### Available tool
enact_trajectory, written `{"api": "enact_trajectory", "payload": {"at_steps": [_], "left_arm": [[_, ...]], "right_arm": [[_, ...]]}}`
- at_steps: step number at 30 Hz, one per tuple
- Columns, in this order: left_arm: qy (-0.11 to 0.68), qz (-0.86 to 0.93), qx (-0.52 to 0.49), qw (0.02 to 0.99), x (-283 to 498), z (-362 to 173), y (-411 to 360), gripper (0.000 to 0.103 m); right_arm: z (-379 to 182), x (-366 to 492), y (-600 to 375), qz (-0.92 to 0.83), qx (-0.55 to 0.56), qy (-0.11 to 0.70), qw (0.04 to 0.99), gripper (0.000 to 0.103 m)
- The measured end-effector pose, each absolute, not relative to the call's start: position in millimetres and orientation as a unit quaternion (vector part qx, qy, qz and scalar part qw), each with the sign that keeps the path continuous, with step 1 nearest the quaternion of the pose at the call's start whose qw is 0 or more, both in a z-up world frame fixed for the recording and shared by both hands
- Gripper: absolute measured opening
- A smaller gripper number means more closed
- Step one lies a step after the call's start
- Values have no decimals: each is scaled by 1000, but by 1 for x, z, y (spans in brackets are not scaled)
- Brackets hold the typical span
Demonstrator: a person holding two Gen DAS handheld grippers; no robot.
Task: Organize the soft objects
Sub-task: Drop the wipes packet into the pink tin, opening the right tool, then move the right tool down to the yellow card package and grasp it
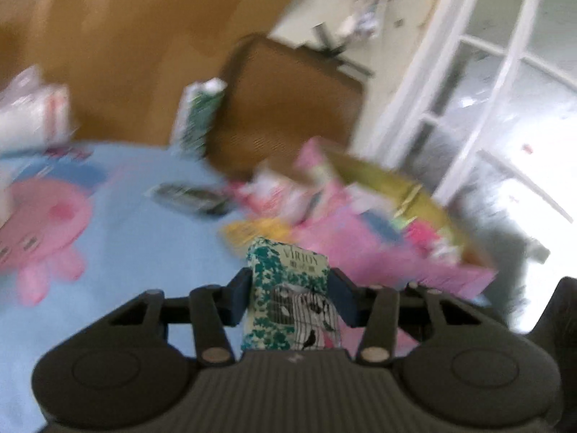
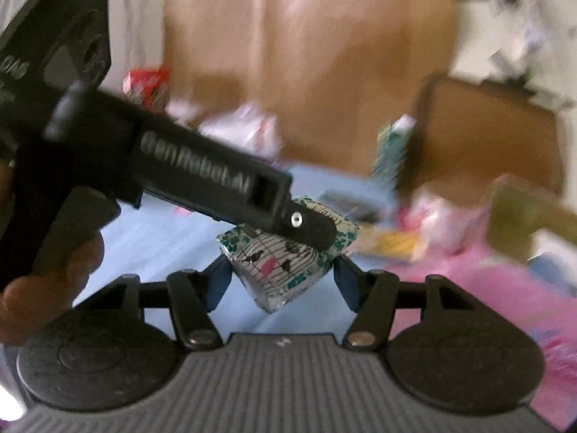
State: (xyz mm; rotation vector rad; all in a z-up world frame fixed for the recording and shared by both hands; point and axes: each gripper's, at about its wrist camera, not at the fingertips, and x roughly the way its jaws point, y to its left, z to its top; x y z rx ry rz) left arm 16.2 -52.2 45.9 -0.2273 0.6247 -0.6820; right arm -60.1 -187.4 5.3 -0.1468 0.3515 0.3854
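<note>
A green-and-white tissue pack (image 1: 288,288) with a birdcage print is clamped between the blue pads of my left gripper (image 1: 290,278), lifted above the blue cloth (image 1: 126,234). In the right wrist view the left gripper (image 2: 306,231) reaches in from the left with the same tissue pack (image 2: 285,263) tilted like a diamond. The pack hangs between the spread fingers of my right gripper (image 2: 281,281), whose pads stand close beside it without clearly pressing. A second green pack (image 1: 198,115) stands upright at the table's far edge.
An open yellow-green box (image 1: 396,195) with pink packs sits at the right on a pink patch of cloth. A dark pack (image 1: 187,198) and a yellow one (image 1: 252,231) lie mid-table. White wrapped packs (image 1: 32,115) are far left. A brown chair (image 1: 288,108) stands behind. A hand (image 2: 54,274) holds the left gripper.
</note>
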Motion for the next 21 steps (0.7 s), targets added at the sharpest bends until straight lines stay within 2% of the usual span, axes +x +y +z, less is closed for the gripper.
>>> {"api": "enact_trajectory", "payload": {"at_steps": [2,6,8,9,10,11,12,17,19,21], "left_arm": [[286,-356,-97,884,22,63,-79,46],[261,-394,-45,880,31,85,-147,53],[263,-395,-28,880,40,86,-174,70],[262,-385,-22,884,43,86,-185,77],[258,-375,-15,890,44,84,-191,77],[255,-362,-7,896,45,82,-194,77],[255,-352,-5,901,44,79,-192,77],[254,-309,-11,916,37,62,-138,77],[269,-270,-30,924,40,51,-101,77],[286,-226,-58,930,44,39,-62,77]], "right_arm": [[16,-65,-208,154,-73,145,975,65],[30,-59,-255,88,-62,127,986,65],[33,-48,-277,58,-51,125,989,66],[32,-41,-285,36,-50,123,991,69],[29,-29,-295,4,-54,121,991,74],[25,-17,-302,-26,-62,127,990,89],[19,-8,-306,-53,-69,136,987,89],[11,-11,-341,-66,32,140,987,84],[11,-20,-338,-64,48,122,989,75],[15,-28,-328,-41,61,106,992,61]]}}
